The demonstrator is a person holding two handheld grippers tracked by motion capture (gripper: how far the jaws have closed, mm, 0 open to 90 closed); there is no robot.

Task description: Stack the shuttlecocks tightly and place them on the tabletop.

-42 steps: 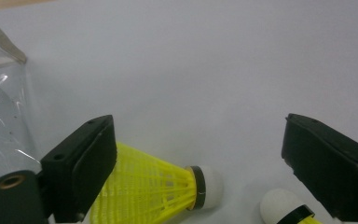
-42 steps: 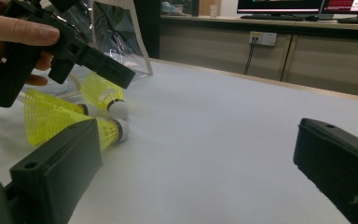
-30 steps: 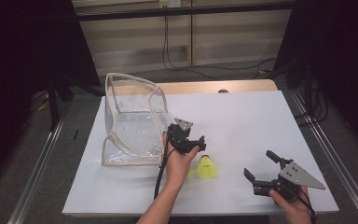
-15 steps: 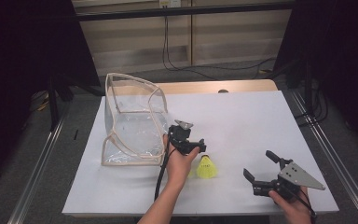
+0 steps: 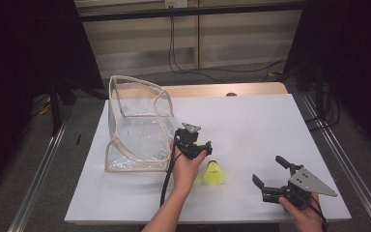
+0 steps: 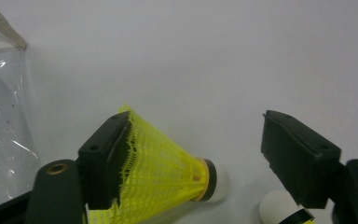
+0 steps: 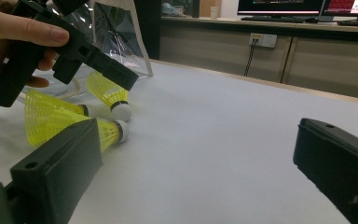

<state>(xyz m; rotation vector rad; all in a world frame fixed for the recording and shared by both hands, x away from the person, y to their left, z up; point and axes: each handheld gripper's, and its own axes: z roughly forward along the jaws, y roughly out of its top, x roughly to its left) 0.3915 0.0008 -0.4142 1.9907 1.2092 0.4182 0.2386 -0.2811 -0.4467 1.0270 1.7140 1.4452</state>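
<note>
Three yellow mesh shuttlecocks lie together on the white table. In the left gripper view one shuttlecock lies between the jaws. The left pad touches its skirt and the right pad stands clear of its white cork. My left gripper hangs over them, and its jaws have just been closing. A second cork shows by the right jaw. My right gripper rests open near the front right edge with nothing between its jaws. It looks at the shuttlecocks and the left gripper.
A clear plastic pouch with beige trim stands open just left of the left hand. The white table is bare at its middle and far right. Metal rails run along both sides, and cables hang behind the table.
Both hands stay where they were. In the high view the left gripper's jaws look slightly closer together over the shuttlecocks; nothing else has moved.
</note>
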